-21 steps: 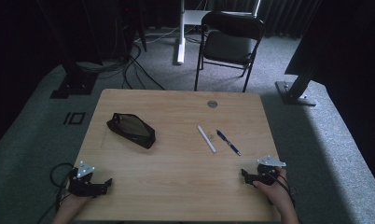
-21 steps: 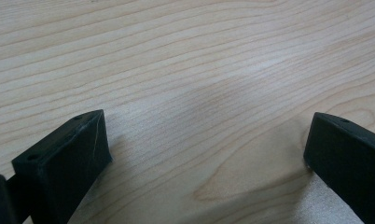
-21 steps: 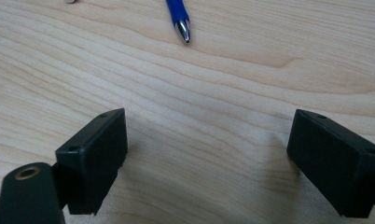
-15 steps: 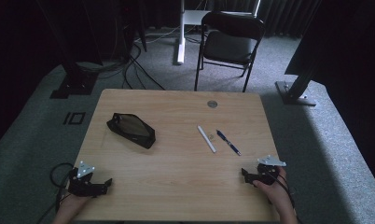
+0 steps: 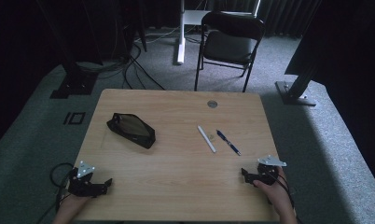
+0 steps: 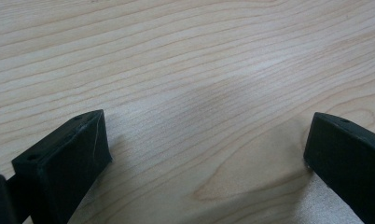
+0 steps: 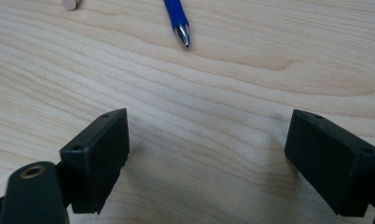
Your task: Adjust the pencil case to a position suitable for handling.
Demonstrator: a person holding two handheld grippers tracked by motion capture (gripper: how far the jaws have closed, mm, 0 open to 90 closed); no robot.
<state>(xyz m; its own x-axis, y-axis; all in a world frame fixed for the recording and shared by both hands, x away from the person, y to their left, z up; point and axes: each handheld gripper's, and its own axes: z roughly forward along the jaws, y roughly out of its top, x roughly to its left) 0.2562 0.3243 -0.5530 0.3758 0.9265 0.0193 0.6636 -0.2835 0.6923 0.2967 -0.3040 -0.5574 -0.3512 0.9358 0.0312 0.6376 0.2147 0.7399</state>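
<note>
Blue pen [image 5: 228, 142] lies on the counter [image 5: 176, 177] just ahead of the right hand-held gripper [image 5: 247, 175], beside a white pen [image 5: 206, 138]. Both the right and the left hand-held gripper [image 5: 106, 183] rest with jaws wide apart, holding nothing.

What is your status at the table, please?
Left gripper and right gripper open, empty. Blue pen beside white pen, untouched. Path clear.

A blue pen [image 5: 228, 142] with a silver tip is lying flat on the surface; a white pen [image 5: 206, 138] is lying just beside it, both angled alike.
</note>
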